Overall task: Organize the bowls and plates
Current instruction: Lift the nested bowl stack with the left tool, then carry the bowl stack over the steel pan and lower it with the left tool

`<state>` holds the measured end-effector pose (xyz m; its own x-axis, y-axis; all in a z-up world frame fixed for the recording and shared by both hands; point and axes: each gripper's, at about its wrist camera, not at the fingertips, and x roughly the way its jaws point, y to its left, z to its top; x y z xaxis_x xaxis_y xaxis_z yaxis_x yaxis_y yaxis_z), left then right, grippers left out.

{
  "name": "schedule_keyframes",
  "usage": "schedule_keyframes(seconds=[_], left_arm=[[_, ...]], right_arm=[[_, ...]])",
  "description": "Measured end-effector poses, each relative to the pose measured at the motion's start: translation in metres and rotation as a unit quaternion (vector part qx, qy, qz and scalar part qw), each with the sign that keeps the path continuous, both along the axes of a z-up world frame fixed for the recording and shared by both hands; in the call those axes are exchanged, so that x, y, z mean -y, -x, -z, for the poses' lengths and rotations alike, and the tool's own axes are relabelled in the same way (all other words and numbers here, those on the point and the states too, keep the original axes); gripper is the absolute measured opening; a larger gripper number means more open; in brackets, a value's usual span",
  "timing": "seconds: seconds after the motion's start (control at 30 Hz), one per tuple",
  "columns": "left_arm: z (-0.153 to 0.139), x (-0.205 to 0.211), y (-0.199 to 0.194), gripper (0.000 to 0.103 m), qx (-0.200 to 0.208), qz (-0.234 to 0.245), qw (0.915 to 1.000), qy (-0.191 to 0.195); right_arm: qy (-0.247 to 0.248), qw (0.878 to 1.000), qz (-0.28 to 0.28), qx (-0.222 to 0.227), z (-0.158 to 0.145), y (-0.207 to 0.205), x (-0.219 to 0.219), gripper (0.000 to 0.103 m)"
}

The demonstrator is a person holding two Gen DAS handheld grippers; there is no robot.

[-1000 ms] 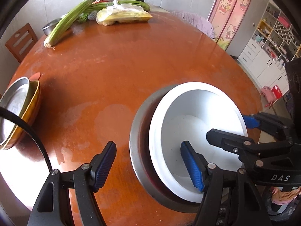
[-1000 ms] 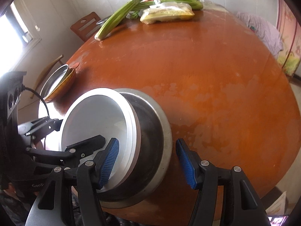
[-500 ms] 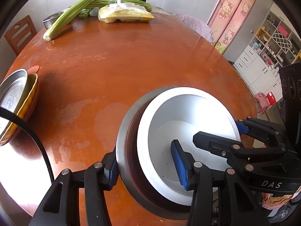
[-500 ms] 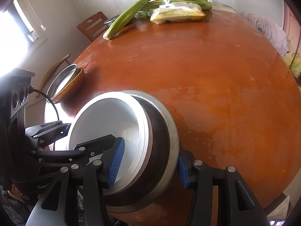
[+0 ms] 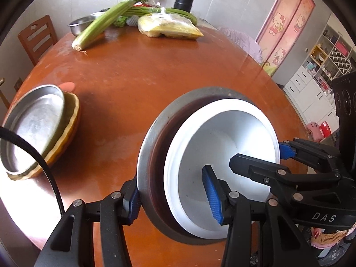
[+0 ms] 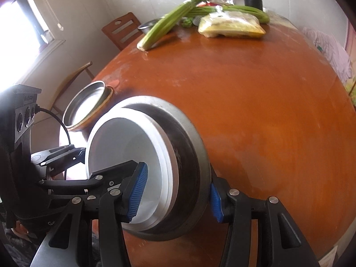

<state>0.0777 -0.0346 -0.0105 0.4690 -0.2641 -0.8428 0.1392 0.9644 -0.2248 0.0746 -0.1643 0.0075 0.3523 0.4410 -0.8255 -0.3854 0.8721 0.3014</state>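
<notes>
Left claw (image 5: 173, 200) and right claw (image 6: 175, 191) both clamping opposite rims of nested stack: white bowl (image 5: 222, 155) sitting inside steel basin (image 5: 151, 138), sharing weight, tilting above orange surface (image 5: 155, 66), likely heading toward plate pile (image 5: 35, 126).

Right gripper (image 6: 175, 194): clamped across the rims of the nested bowls.
White bowl (image 6: 124, 155): seated inside the metal bowl (image 6: 195, 155).
Left gripper (image 6: 82, 155): grips the white bowl's opposite rim.
Table (image 6: 267, 111): round, orange-brown.
Far left: metal dish (image 6: 84, 109) stacked in a yellow dish (image 6: 106, 99).
Far edge: celery (image 6: 171, 24), bagged food (image 6: 231, 26).
</notes>
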Motion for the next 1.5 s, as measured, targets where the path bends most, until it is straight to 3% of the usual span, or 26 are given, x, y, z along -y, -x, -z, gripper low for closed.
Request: schedule_keyframes(seconds=[0.73, 1.17, 1.5], left_arm=[[-0.059, -0.104, -0.015, 0.05, 0.061, -0.073, 0.9953, -0.017], [-0.058, -0.175, -0.019, 0.051, 0.065, -0.128, 0.9896, -0.01], [-0.048, -0.207, -0.023, 0.051, 0.059, -0.154, 0.9863, -0.007]], right_arm=[[-0.01, 0.995, -0.074, 0.059, -0.063, -0.034, -0.107, 0.053], [-0.006, 0.99, -0.125, 0.059, -0.064, -0.049, -0.177, 0.053], [-0.003, 0.988, -0.148, 0.048, -0.053, -0.063, -0.213, 0.053]])
